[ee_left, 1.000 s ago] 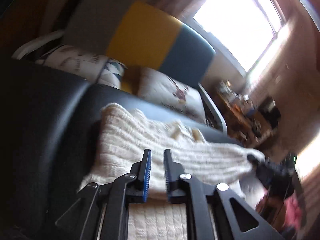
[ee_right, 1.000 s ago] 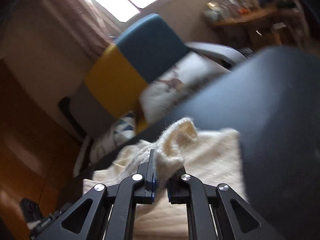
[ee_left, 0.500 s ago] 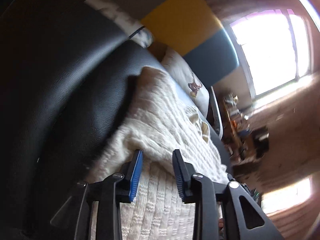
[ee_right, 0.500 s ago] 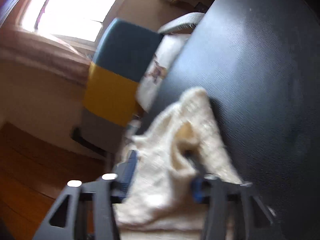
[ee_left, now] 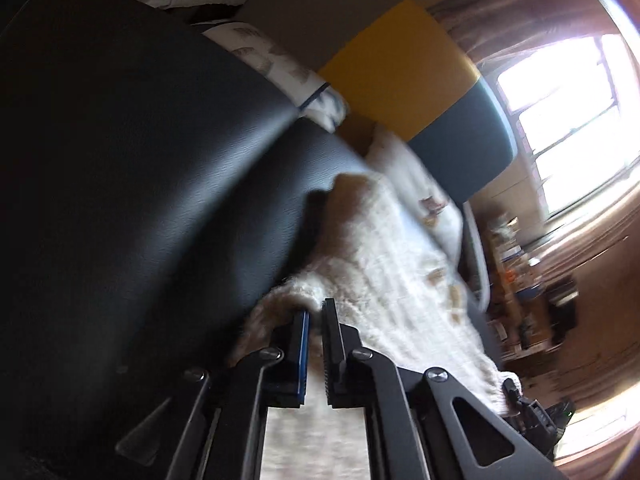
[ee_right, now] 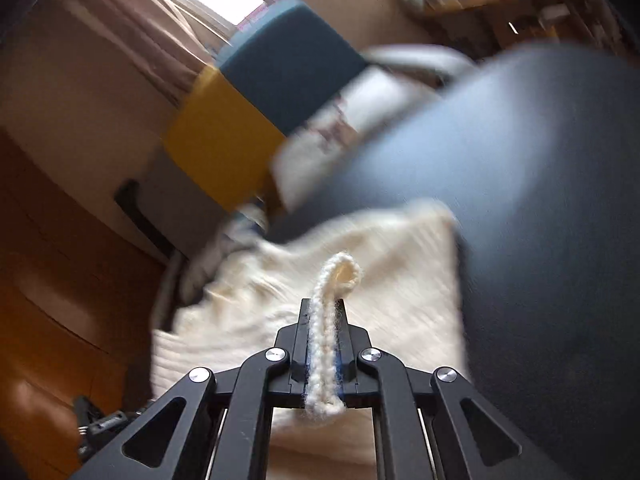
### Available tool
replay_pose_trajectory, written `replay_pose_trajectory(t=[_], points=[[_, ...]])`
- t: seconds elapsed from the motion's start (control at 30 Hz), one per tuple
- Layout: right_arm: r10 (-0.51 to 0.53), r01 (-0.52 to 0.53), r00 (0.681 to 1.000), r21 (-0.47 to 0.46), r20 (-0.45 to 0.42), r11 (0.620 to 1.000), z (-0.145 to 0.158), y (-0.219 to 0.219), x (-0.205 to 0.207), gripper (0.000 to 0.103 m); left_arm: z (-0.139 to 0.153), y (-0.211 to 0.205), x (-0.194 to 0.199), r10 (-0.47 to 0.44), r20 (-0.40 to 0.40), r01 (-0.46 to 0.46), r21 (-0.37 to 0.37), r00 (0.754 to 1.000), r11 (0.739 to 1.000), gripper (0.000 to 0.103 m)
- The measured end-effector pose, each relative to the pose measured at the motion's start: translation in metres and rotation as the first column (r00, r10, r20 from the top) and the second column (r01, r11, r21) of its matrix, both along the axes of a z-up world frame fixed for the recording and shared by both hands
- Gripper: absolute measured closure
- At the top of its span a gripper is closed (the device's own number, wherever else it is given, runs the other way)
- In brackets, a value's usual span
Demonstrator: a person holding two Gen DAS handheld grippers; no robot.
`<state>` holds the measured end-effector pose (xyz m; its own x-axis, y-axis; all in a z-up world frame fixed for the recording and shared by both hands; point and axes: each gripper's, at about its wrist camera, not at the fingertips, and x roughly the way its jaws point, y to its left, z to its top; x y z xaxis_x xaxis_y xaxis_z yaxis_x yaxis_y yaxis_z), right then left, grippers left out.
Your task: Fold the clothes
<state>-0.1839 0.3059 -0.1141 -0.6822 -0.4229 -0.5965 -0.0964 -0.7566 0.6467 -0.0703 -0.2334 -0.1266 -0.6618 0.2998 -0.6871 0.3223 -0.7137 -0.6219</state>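
Pinching a folded edge of the cream knit sweater, the right gripper has its fingers pressed on the wool. The left gripper shows a narrow gap with knit in it; I cannot tell if it bites. The sweater lies on the black cushion. Both edges should probably move level and together, so the fold lands straight.

The right claw is clamped tight with fingers nearly together, while the left claw shows a narrow gap.

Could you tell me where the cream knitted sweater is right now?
The cream sweater lies on the black seat; the right gripper pinches one edge.
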Motion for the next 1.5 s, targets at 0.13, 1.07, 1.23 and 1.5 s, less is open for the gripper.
replay_pose_trajectory(t=[0.13, 1.07, 1.23, 1.5], points=[[-0.077, 0.077, 0.997, -0.053, -0.01, 0.996, -0.012, 0.017, 0.01, 0.09, 0.0, -0.002, 0.005, -0.035, 0.015, 0.035, -0.022, 0.999, 0.999, 0.096], [0.418, -0.397, 0.908, 0.364, 0.024, 0.842, 0.034, -0.116, -0.011, 0.057, 0.029, 0.054, 0.006, -0.32, -0.073, 0.274, -0.364, 0.944, 0.89, 0.083], [0.71, -0.697, 0.702, 0.155, -0.056, 0.7, 0.061, -0.211, -0.057, 0.035, 0.029, 0.043, 0.018, -0.307, -0.144, 0.236, -0.369, 0.941, 0.899, 0.083], [0.863, -0.871, 0.491, 0.068, 0.119, 0.486, 0.048, -0.35, -0.15, 0.016, 0.011, 0.041, 0.01, -0.346, -0.119, 0.293, -0.326, 0.931, 0.899, 0.081]])
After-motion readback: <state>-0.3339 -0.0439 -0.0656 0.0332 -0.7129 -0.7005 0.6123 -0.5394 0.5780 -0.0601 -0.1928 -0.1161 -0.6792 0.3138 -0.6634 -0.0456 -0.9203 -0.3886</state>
